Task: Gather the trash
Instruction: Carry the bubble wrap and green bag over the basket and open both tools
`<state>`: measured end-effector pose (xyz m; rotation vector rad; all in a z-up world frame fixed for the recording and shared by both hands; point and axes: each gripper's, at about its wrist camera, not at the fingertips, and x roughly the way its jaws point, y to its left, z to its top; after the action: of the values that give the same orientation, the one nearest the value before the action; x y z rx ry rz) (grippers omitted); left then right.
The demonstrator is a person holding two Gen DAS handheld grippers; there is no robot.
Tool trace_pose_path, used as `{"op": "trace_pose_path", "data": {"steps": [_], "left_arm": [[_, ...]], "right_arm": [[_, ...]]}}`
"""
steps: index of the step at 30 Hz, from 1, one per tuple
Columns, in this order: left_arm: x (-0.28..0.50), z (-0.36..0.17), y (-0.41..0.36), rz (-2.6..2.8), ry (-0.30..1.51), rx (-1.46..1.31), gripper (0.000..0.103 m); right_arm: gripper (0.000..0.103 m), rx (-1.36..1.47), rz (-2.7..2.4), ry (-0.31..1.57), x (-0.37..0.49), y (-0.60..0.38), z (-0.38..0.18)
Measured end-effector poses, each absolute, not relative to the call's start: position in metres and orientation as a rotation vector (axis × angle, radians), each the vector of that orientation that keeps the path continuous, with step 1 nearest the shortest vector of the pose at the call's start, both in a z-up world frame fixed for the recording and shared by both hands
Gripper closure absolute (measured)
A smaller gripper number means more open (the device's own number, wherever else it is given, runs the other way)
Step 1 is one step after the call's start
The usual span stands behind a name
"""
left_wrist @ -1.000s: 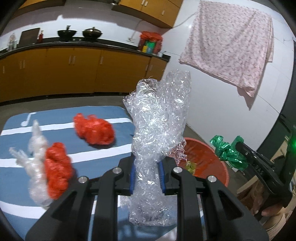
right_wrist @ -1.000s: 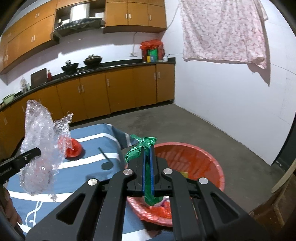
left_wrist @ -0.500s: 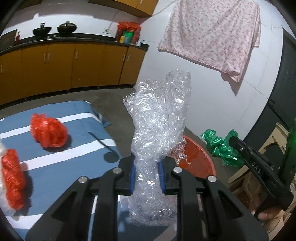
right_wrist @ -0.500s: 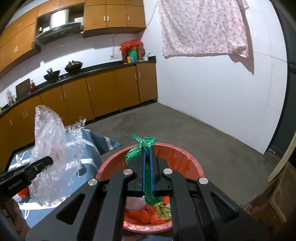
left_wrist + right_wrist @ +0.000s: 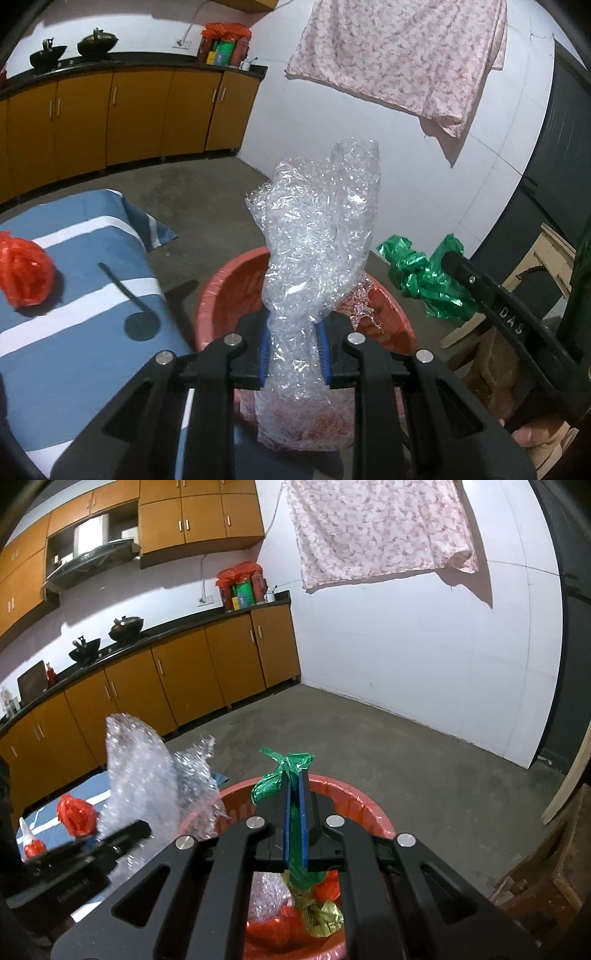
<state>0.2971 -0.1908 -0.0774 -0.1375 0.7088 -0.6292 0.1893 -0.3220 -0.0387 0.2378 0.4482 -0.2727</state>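
1. The left wrist camera sat just behind the left gripper [image 5: 293,347], looking forward and downward along its fingers, close over the red basin [image 5: 221,291] beside the striped blue tablecloth's [image 5: 74,354] corner.
2. The right wrist camera sat just behind the right gripper [image 5: 294,823], angled down over the same basin's [image 5: 369,808] rim.
3. Both views shared the basin, the cabinets [image 5: 129,110], the hanging floral cloth [image 5: 376,528], and each other's gripper.
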Motion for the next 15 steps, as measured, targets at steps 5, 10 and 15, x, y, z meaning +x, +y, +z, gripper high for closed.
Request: {"op": "trace_pose_path", "data": {"steps": [5, 10, 15], "left_arm": [[0.302, -0.089, -0.192, -0.607, 0.722, -0.142, 0.051], [0.304, -0.096, -0.173, -0.566, 0.744, -0.163, 0.041], [0.288, -0.093, -0.141, -0.5, 0.736, -0.158, 0.028]], "right_arm": [[0.069, 0.269, -0.253, 0.469, 0.195, -0.326, -0.048], [0.034, 0.289, -0.282, 0.471, 0.188, -0.327, -0.055], [0.011, 0.237, -0.327, 0.455, 0.172, -0.314, -0.055]]}}
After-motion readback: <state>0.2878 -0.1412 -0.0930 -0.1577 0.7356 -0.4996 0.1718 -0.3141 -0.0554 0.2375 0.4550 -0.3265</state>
